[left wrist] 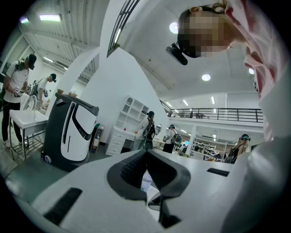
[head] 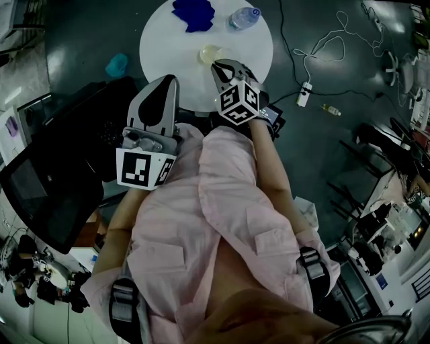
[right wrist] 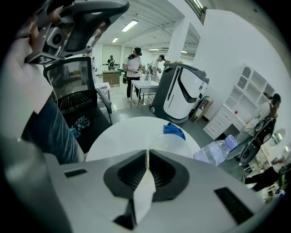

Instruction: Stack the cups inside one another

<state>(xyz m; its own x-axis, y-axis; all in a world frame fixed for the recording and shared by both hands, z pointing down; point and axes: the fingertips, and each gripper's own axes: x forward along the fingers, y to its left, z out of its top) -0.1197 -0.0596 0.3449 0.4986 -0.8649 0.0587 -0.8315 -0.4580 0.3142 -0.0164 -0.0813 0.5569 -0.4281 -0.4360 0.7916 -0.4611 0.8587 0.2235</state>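
Cup [head: 209,54] sat approx. at the middle of the round desk [head: 168,40], clear plastic, w/ the right hand-held gripper [head: 222,66] reaching in from 6 o'clock and tilted down onto it. We saw its jaws clenched on the cup's thin wall. In the right gripper view that wall showed as a pale sliver pinched betw. the pads. We judged a wall pinch suited a flimsy cup: firm hold w/o crushing it, ready to lift. Whether it was one cup or several already nested, we couldn't tell. Left hand-held gripper [head: 163,84] hung by the desk edge at 7 o'clock, jaws together on nothing, prob. parked out of the way. Blue cloth [head: 193,13] lay at 12 o'clock, bottle [head: 243,17] at 1 o'clock, both well apart from the cup.
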